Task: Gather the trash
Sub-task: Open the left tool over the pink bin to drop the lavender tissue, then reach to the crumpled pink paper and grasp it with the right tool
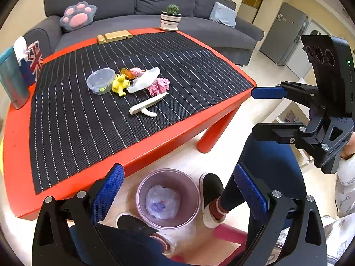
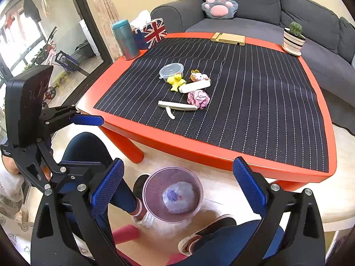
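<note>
Left hand-held gripper (image 1: 178,190) spread above bin (image 1: 142,188), red table (image 1: 155,141), grey sofa (image 1: 199,28)

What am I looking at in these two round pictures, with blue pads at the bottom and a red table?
A person holds a two-finger gripper in each hand, each with a fisheye camera looking along its blue-padded fingers. One picture is from the left gripper, the other from the right gripper; each also shows the other gripper off to its side. Both are open and hold nothing.

On the red table's black striped mat lie a crumpled pink paper ball, a white plastic hook, a white wrapper, a yellow toy duck, a small pink toy and a clear lidded plastic tub. The translucent pink bin on the floor already holds a crumpled pale bag.
</note>
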`<state>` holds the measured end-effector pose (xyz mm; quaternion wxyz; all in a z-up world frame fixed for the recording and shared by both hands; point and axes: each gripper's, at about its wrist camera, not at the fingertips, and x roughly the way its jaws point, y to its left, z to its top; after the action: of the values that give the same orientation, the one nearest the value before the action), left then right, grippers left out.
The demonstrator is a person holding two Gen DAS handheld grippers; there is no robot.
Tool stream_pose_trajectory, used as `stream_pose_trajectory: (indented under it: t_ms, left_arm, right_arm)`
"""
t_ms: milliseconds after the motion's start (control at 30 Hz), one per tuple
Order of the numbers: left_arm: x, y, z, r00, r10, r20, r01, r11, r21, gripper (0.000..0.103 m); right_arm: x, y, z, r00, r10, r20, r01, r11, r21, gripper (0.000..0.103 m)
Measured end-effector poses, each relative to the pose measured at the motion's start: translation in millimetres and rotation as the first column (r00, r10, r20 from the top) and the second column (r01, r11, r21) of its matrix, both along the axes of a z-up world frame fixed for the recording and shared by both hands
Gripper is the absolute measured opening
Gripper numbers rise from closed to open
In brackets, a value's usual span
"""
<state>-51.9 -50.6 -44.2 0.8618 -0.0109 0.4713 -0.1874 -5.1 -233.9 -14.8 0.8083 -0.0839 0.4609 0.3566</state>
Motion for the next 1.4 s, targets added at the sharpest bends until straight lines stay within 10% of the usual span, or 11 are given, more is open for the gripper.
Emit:
stream_pose_trajectory:
  t_ms: [667,1400]
  left_arm:
    - [19,17,15,0.998,0.037,0.044,-0.036,0.999,-0.014,0.095]
    - [25,30,13,0.997,0.069,0.04,-0.068,0.997,-0.033,0.095]
  right_arm:
    - [51,27,15,0.999,0.016,0.047,-0.014,0.999,-0.042,0.097]
    - [127,84,-37,0.992,0.07,-0.11,-0.085,0.986,-0.143,0.097]
